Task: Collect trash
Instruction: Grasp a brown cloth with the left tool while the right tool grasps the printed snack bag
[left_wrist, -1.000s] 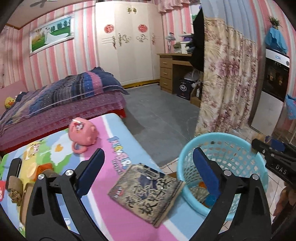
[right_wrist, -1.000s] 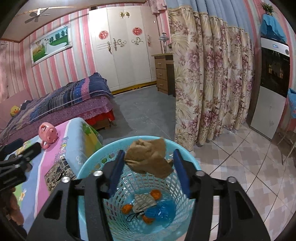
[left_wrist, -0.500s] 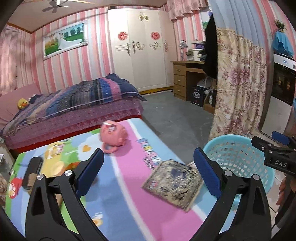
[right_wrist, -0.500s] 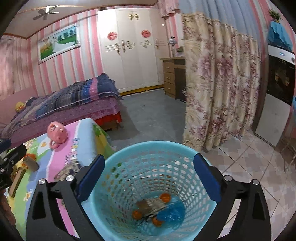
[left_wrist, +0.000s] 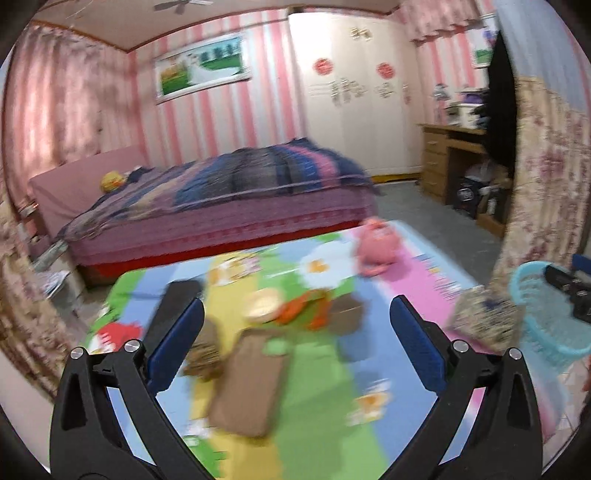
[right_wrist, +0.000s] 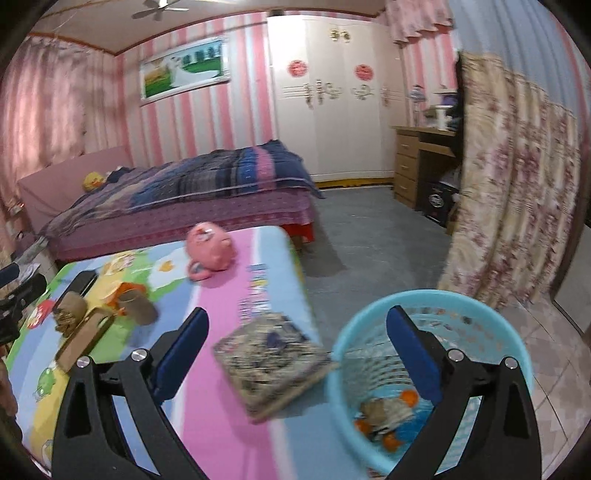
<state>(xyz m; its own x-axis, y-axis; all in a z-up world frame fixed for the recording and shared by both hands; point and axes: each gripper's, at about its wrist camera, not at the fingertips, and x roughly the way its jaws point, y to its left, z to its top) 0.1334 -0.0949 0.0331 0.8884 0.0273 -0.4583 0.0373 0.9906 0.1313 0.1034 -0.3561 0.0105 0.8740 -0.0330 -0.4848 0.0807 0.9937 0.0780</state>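
Brown scraps (right_wrist: 136, 304) are left on the mat (right_wrist: 221, 387) at ten o'clock, unbinned; basket (right_wrist: 369, 325) placed alongside for drops. Left gripper (left_wrist: 295, 343) is opening, empty; right gripper (right_wrist: 295, 350) spread, empty.

Pink-striped walls (right_wrist: 207, 122), bed (right_wrist: 192, 192), white wardrobe (right_wrist: 332, 103)

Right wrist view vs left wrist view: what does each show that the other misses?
Only the right wrist view looks into the blue basket and shows the trash at its bottom, plus the floor tiles beside it. Only the left wrist view shows the table's near left side straight on, with the brown flat piece lying between the left gripper fingers' line. Both show the pink toy, the book at the table edge, the bed and the wardrobe.
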